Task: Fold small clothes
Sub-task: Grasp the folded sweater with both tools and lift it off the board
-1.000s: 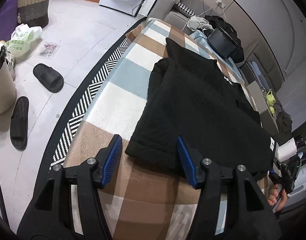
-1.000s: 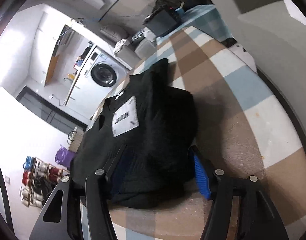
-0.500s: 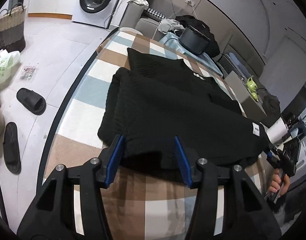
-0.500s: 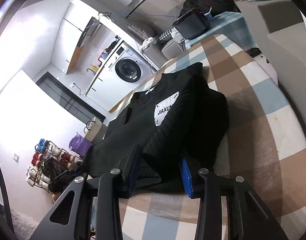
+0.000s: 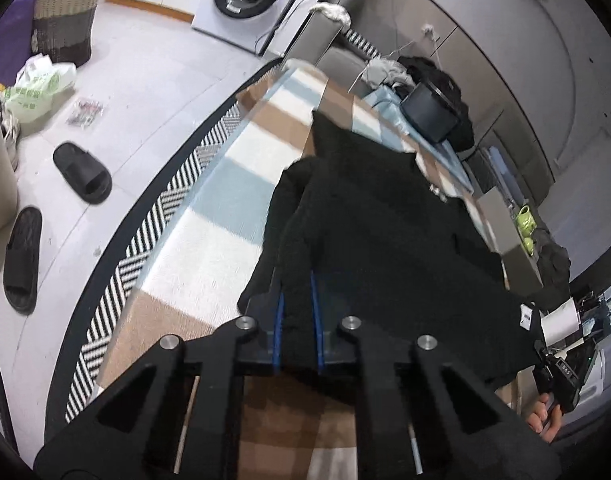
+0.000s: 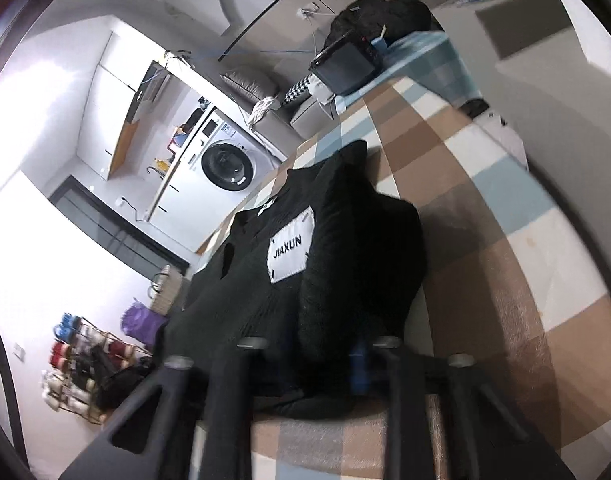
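A black knitted garment (image 5: pixel 385 240) lies on the checked tablecloth (image 5: pixel 209 240). My left gripper (image 5: pixel 297 296) is shut on its near edge, its blue pads pinching a fold of the fabric. In the right wrist view the same garment (image 6: pixel 337 280) shows a white "JIAXUN" label (image 6: pixel 291 249). My right gripper (image 6: pixel 317 360) is closed on the garment's near hem, and the cloth hides its fingertips. The right gripper (image 5: pixel 561 372) also shows at the far right in the left wrist view.
Two black slippers (image 5: pixel 81 172) lie on the floor to the left, near a woven basket (image 5: pixel 63 20) and a plastic bag (image 5: pixel 37 92). A washing machine (image 5: pixel 249 0) stands behind. A black box (image 5: pixel 429 116) sits past the table's far end. A shoe rack (image 6: pixel 77 372) stands at left.
Both grippers have closed from open onto the garment's near edge. The near edge has lifted off the cloth in both views.
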Action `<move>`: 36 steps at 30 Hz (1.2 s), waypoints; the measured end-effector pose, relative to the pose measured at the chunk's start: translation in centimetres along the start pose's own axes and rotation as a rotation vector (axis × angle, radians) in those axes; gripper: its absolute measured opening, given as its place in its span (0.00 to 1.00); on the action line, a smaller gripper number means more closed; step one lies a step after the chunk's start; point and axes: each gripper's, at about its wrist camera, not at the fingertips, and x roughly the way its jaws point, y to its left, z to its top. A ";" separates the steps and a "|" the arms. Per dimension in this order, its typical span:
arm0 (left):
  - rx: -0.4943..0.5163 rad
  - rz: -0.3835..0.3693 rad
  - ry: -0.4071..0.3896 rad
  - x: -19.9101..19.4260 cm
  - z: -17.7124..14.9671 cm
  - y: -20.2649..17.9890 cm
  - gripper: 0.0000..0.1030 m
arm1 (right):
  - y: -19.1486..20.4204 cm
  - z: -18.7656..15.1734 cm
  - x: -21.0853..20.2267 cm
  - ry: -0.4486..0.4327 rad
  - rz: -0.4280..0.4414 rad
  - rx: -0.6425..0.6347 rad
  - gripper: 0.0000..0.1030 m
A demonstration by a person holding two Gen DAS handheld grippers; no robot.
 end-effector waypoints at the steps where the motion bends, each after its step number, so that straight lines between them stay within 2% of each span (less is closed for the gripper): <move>1: 0.007 -0.005 -0.012 -0.3 0.3 -0.3 0.07 | 0.2 0.2 -0.1 -0.006 -0.001 -0.007 0.08; 6: 0.035 -0.037 -0.099 -1.6 3.2 -2.2 0.07 | 1.7 2.3 -1.1 -0.088 0.037 0.013 0.07; 12: 0.072 -0.058 -0.190 -1.4 8.8 -4.7 0.06 | 3.0 6.7 -0.2 -0.192 0.049 0.088 0.06; 16: 0.083 -0.055 -0.198 0.8 12.9 -6.1 0.07 | 2.7 9.7 1.8 -0.215 -0.003 0.160 0.06; 21: 0.077 -0.019 -0.166 6.2 17.8 -7.1 0.07 | 1.9 13.5 6.1 -0.224 -0.058 0.266 0.06; 22: 0.075 -0.010 -0.156 7.3 18.5 -7.3 0.08 | 1.7 14.1 7.0 -0.226 -0.069 0.278 0.06; 23: 0.074 0.033 -0.143 8.5 19.1 -7.3 0.09 | 1.4 14.8 8.2 -0.222 -0.100 0.290 0.06; 24: 0.077 0.069 -0.134 9.3 19.5 -7.2 0.14 | 1.2 15.4 9.3 -0.197 -0.133 0.291 0.11; 25: 0.084 0.084 -0.122 9.8 19.5 -7.1 0.26 | 0.9 15.8 10.1 -0.168 -0.154 0.297 0.17; 26: 0.087 0.100 -0.092 10.3 19.4 -6.9 0.34 | 0.5 16.0 10.8 -0.137 -0.170 0.309 0.21; 28: 0.080 0.079 -0.097 10.2 18.9 -6.4 0.52 | 0.0 15.6 10.8 -0.116 -0.173 0.318 0.44; 31: 0.117 0.081 -0.130 9.7 17.7 -6.4 0.65 | -0.4 14.6 9.7 -0.121 -0.177 0.301 0.45; 36: 0.209 0.101 -0.090 10.8 15.7 -7.0 0.65 | -0.1 13.3 10.3 -0.042 -0.256 0.185 0.45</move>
